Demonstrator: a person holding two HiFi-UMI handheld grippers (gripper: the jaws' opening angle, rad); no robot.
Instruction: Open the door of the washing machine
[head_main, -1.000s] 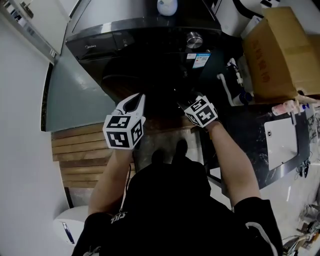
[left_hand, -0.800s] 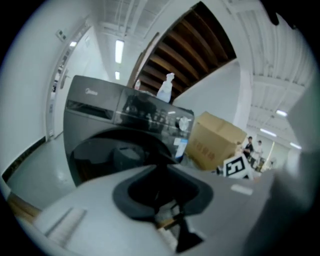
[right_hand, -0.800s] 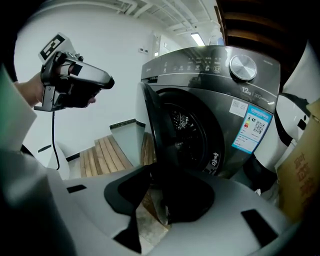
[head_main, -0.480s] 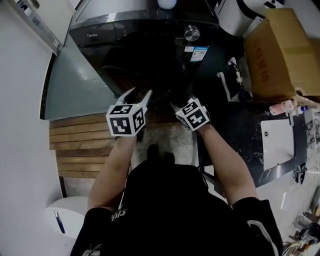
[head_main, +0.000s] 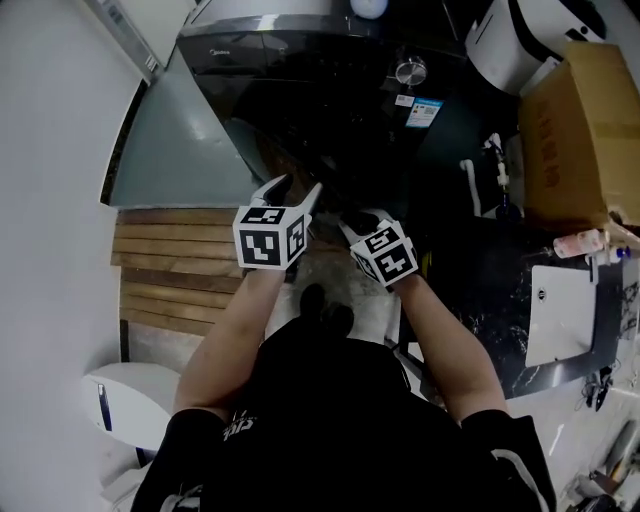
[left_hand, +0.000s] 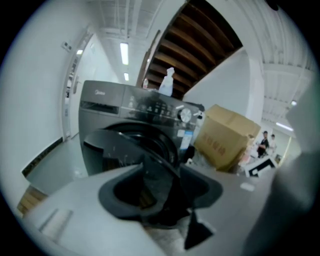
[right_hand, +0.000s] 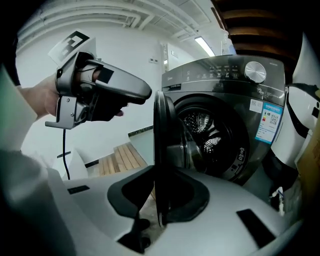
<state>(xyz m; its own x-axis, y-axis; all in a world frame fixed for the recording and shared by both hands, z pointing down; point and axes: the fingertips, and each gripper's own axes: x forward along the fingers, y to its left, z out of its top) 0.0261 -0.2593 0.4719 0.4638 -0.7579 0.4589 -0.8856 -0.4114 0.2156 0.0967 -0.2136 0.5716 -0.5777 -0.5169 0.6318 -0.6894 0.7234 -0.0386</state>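
The dark grey washing machine (right_hand: 225, 95) stands ahead with its round door (right_hand: 160, 150) swung out toward me, the steel drum (right_hand: 202, 130) showing behind it. The door (left_hand: 127, 147) rim lies in the gap of my left gripper (left_hand: 160, 197), whose jaws are opening wide and do not press on it. My right gripper (right_hand: 160, 200) straddles the door's edge, seen edge-on; its jaws are closing and a gap still shows beside the rim. In the head view the left gripper (head_main: 292, 190) and right gripper (head_main: 350, 218) sit close together before the machine (head_main: 300, 60).
A cardboard box (head_main: 575, 130) and a white appliance (head_main: 520, 35) stand right of the machine. Wooden slats (head_main: 170, 270) lie at the left, with a white bin (head_main: 120, 400) below them. A white bottle (left_hand: 167, 82) stands on the machine's top.
The left jaws have gone from shut to spread wide. The right gripper has moved left, closer to the left gripper and onto the door's edge.
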